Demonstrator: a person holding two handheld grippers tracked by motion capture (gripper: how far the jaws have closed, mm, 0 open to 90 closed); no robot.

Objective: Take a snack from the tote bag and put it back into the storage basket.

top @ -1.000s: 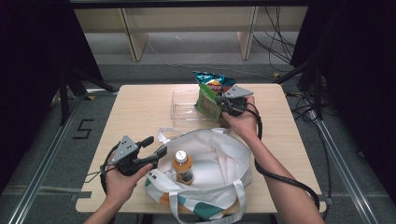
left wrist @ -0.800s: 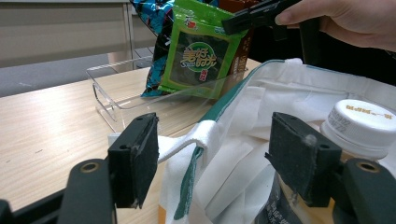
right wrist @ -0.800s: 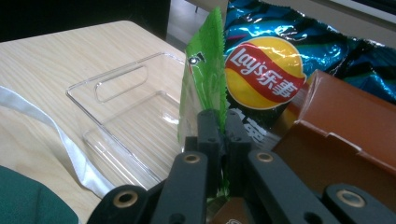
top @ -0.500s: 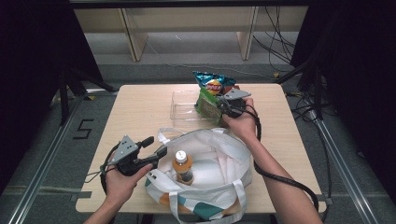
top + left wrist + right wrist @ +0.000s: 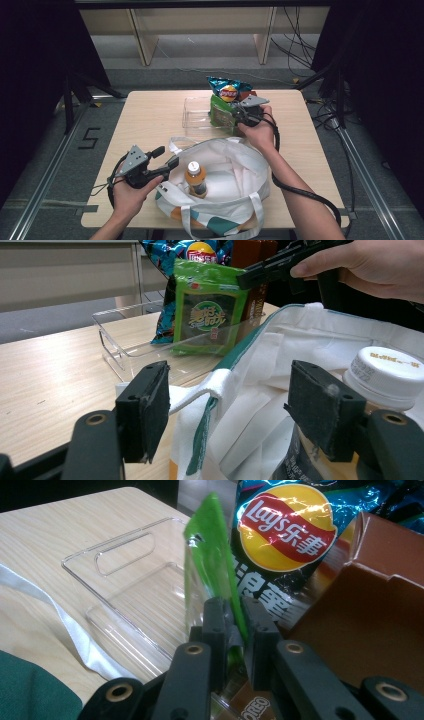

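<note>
While the right claw (image 5: 234, 630) pinches the top edge of a green snack packet (image 5: 220, 111), that packet stands upright in a clear plastic tray (image 5: 195, 112) at the far side of the counter (image 5: 150, 120). Its jaws are pressed together on the thin green film, as the right gripper view shows. Just behind the packet, a blue chip bag (image 5: 229, 90) leans in the same tray, and a brown box (image 5: 370, 610) stands beside it. Nearer the person, a white tote bag (image 5: 240, 175) with teal trim lies open on the counter, with an orange-capped bottle (image 5: 196, 177) standing upright inside it. At the bag's near left rim, the left claw (image 5: 235, 410) is spread wide, its pads on either side of the white strap and rim, closed on nothing.
</note>
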